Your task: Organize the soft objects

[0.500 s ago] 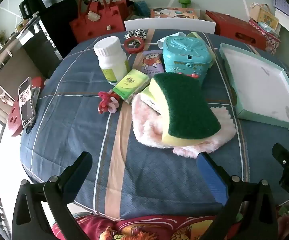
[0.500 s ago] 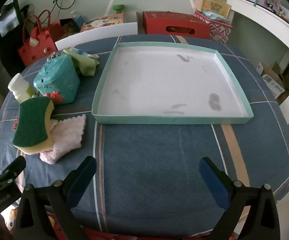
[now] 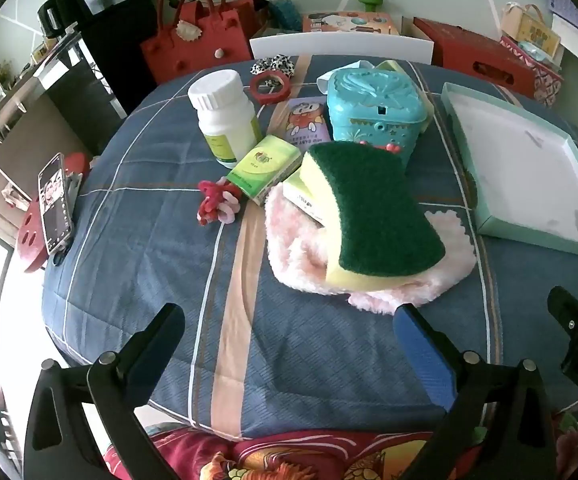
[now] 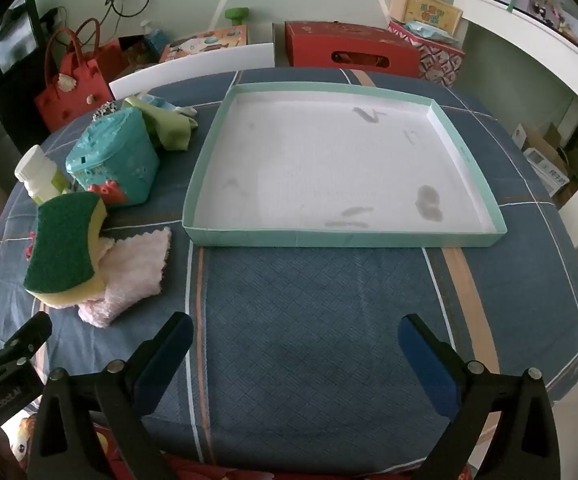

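A: Where are the grippers?

B: The left gripper (image 3: 289, 336) and right gripper (image 4: 295, 338) both hover over the near worktop (image 4: 313, 304), jaws wide, holding nothing.

A: And the soft things?

B: A sponge (image 3: 369, 212), green side up, lies on a pink cloth (image 3: 445, 268), just beyond the left gripper and slightly right. Its long axis runs near to far, leaning right nearer us. The left gripper is closer. The empty tray (image 4: 341, 236) lies far of the right gripper.

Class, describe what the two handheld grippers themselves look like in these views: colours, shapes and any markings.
Both the left gripper and the right gripper have black angular fingers with silver rivets and blue pads inside the tips. White lettering marks each gripper's body where the other camera sees it.
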Tool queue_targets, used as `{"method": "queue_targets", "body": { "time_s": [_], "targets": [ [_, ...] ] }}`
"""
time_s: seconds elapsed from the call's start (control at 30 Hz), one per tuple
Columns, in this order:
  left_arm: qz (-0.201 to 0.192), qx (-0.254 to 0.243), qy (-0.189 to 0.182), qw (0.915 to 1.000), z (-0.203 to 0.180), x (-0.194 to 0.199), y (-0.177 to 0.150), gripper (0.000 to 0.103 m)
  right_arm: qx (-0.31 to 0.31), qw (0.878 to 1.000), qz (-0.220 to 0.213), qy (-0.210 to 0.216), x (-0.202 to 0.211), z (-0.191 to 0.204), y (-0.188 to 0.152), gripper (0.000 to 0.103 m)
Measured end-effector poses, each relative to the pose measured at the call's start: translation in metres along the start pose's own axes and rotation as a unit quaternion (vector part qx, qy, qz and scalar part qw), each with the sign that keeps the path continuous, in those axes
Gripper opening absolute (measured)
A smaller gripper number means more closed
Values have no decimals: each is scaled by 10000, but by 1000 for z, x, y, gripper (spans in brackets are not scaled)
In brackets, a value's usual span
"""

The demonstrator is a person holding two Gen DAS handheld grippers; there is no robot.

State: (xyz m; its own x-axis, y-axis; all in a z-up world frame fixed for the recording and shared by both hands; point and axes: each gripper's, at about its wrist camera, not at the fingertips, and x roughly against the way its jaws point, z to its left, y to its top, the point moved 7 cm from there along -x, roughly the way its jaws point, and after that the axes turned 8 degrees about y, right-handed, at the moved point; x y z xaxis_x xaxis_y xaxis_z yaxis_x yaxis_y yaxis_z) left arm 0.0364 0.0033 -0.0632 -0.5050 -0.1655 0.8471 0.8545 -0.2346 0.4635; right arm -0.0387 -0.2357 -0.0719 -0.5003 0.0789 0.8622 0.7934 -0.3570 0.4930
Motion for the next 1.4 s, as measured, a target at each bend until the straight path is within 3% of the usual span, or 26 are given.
{"method": "queue_targets", "body": {
  "time_s": [1.4],
  "targets": [
    [43,0,18,10000,0,-3,-1,103,10,10000,37,-1,-2,1,-4,103]
  ]
}}
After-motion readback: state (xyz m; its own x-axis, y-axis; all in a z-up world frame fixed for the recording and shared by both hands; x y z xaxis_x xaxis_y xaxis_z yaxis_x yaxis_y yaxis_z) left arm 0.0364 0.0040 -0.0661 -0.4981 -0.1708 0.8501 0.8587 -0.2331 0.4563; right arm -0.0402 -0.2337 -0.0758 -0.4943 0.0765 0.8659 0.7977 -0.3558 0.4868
